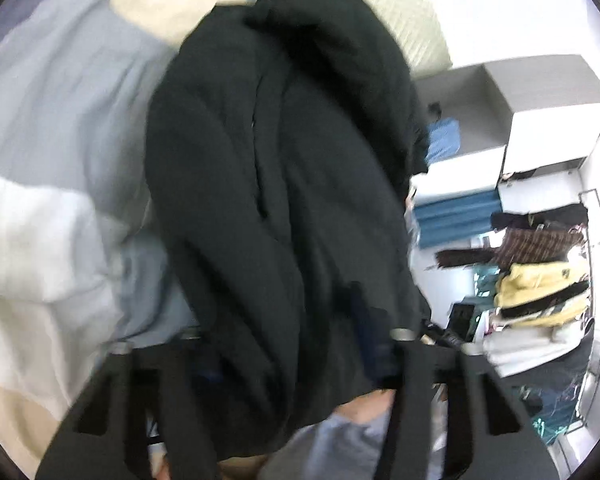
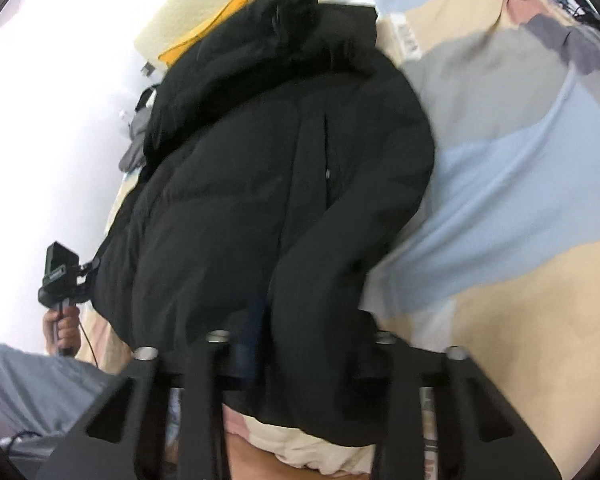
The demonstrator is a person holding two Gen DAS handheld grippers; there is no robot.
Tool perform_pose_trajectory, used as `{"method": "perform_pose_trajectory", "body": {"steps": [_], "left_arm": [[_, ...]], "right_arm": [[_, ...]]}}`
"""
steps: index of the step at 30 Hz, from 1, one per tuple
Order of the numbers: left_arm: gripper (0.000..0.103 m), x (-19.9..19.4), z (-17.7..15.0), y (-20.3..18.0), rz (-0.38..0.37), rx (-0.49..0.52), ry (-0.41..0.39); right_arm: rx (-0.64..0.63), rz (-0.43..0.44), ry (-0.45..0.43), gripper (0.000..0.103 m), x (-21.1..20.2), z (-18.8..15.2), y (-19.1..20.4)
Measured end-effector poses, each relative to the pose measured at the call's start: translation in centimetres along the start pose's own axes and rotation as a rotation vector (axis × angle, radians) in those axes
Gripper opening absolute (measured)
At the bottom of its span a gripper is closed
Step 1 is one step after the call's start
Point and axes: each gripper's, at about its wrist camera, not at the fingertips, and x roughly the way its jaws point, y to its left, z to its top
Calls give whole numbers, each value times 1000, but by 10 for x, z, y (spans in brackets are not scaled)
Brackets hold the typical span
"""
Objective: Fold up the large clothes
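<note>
A large black puffer jacket (image 1: 276,168) hangs bunched over a bed and fills the middle of both wrist views. In the left wrist view my left gripper (image 1: 292,340) is shut on its near edge, with the fabric draped over the fingertips and hiding them. My right gripper (image 2: 296,332) likewise pinches the near edge of the jacket (image 2: 260,184), where one dark blue pad (image 2: 252,328) shows against the cloth. The right wrist view also catches the left gripper (image 2: 94,266) at the jacket's left edge, held by a person's hand (image 2: 62,328).
The bed carries a patchwork cover (image 1: 52,100) in grey, cream and light blue (image 2: 520,168). A cream pillow (image 1: 400,12) and a yellow cloth (image 2: 204,28) lie at its head. White shelves (image 1: 540,120) and a rack of clothes (image 1: 540,280) stand to the right. A grey trouser leg (image 2: 28,384) is nearby.
</note>
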Motion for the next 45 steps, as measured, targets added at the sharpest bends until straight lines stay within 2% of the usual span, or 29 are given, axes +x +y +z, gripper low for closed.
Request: {"method": "perform_pose_trajectory", "body": {"steps": [1, 4, 7, 9, 15, 21, 27, 31, 38, 45], "left_arm": [[27, -4, 1, -5, 5, -3, -15], [11, -16, 3, -22, 13, -6, -50], [5, -32, 7, -38, 5, 1, -98], [5, -43, 11, -53, -18, 10, -136], [4, -69, 16, -103, -25, 72, -207], [3, -107, 20, -120, -96, 96, -298], [3, -145, 15, -130, -166, 120, -333], [3, -165, 17, -152, -160, 165, -333], [4, -167, 31, -172, -95, 223, -301], [5, -149, 77, -163, -67, 166, -261]], "right_arm": [[-12, -2, -11, 20, -7, 2, 4], [-58, -17, -42, 14, -20, 4, 25], [-81, 16, -116, 13, -46, 11, 47], [-108, 20, -166, 12, -67, 16, 62], [-126, 42, -257, 12, -117, 31, 89], [-170, 72, -310, 12, -164, 36, 111], [-221, 75, -358, 11, -207, 32, 143], [-230, 79, -383, 11, -226, 32, 158], [-167, 84, -392, 11, -230, 55, 153], [-59, 97, -365, 11, -203, 101, 129]]}}
